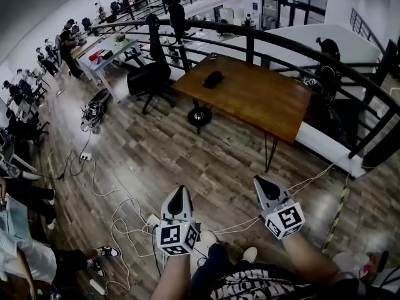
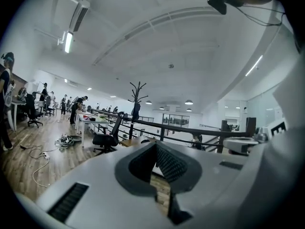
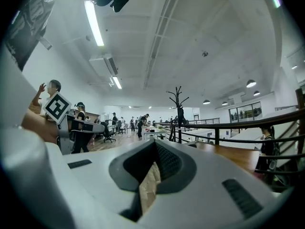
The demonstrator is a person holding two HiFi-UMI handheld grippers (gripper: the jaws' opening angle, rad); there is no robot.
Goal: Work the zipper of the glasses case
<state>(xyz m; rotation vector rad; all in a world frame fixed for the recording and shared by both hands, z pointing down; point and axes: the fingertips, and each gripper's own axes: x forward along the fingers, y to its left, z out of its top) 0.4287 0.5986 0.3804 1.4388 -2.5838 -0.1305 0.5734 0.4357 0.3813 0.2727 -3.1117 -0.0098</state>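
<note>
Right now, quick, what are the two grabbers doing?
Left gripper: shut, holding nothing.
Right gripper: shut, holding nothing.

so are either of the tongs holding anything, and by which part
Nothing is held. The left tongs and the right tongs are both shut and empty; the glasses case lies on the wooden table, apart from both.

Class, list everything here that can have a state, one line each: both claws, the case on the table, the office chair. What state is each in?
Left claw: shut, nothing between its jaws.
Right claw: shut, nothing between its jaws.
Dark oval glasses case: lying on the brown wooden table, untouched; zipper too small to tell.
Black wheeled office chair: upright, unoccupied, beside the table.
</note>
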